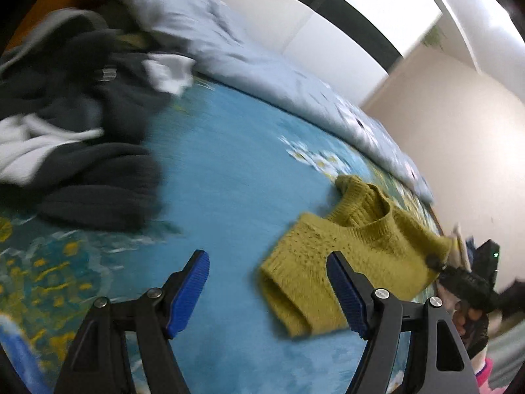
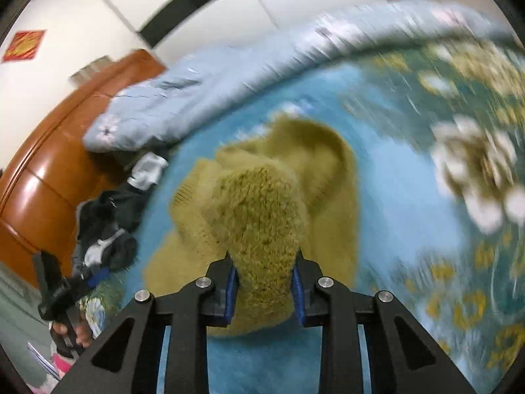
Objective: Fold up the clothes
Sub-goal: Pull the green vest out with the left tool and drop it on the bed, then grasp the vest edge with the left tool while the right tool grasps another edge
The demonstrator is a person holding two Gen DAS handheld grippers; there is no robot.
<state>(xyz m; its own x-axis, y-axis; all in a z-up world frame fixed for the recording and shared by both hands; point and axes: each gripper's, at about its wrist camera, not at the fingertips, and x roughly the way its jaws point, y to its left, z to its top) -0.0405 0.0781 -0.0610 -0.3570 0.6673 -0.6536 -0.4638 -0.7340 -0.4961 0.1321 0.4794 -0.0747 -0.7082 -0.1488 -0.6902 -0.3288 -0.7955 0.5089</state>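
At far left a heap of dark grey and white clothes (image 1: 75,138) lies on my blue floral bedspread (image 1: 229,151). My left gripper (image 1: 267,292) hovers above the spread with its jaws spread wide, holding nothing. Further right the mustard-yellow knitted sweater (image 1: 354,252) rests partly on the spread, one edge lifted. My right gripper (image 2: 264,284) is clamped on that bunched edge.

Floral bedsheet (image 2: 472,164) motion-blurred
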